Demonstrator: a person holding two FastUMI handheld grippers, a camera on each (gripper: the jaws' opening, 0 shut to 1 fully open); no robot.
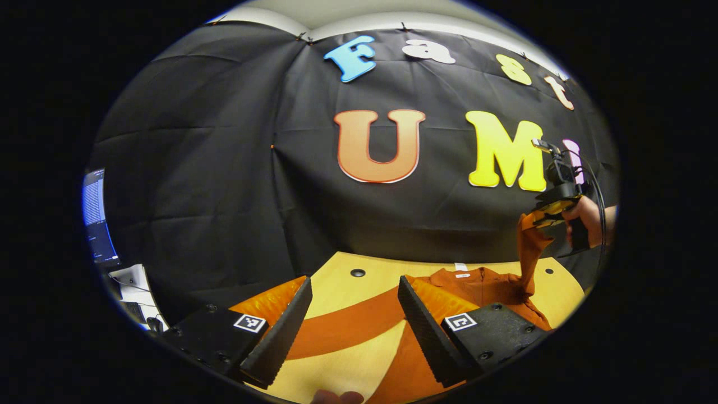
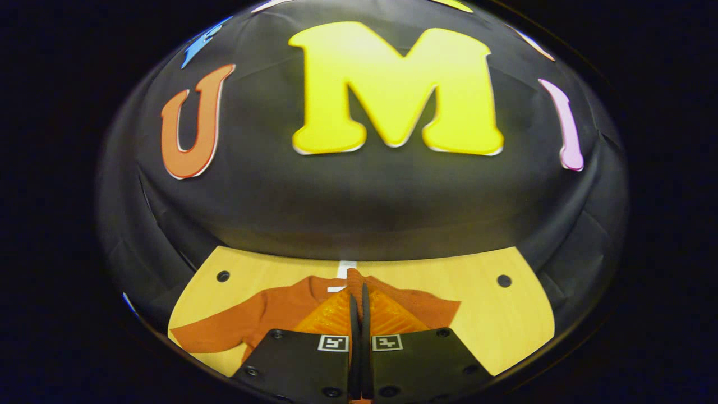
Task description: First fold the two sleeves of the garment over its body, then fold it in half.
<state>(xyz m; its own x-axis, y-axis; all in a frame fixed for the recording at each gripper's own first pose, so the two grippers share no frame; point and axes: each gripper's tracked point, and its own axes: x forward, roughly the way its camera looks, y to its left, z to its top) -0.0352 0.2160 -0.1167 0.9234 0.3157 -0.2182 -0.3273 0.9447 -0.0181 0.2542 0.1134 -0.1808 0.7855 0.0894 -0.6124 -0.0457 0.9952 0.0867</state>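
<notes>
Currently: right gripper clenched on right sleeve of rust-orange cotton garment, lifted; left gripper released. Sleeve was best laid flat across body, unwrinkled.

Right gripper apparently pinching orange garment, wooden table

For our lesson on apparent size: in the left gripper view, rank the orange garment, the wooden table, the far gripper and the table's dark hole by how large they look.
1. Wooden table
2. Orange garment, partly hidden, so close to the table
3. Far gripper
4. Dark hole
</notes>
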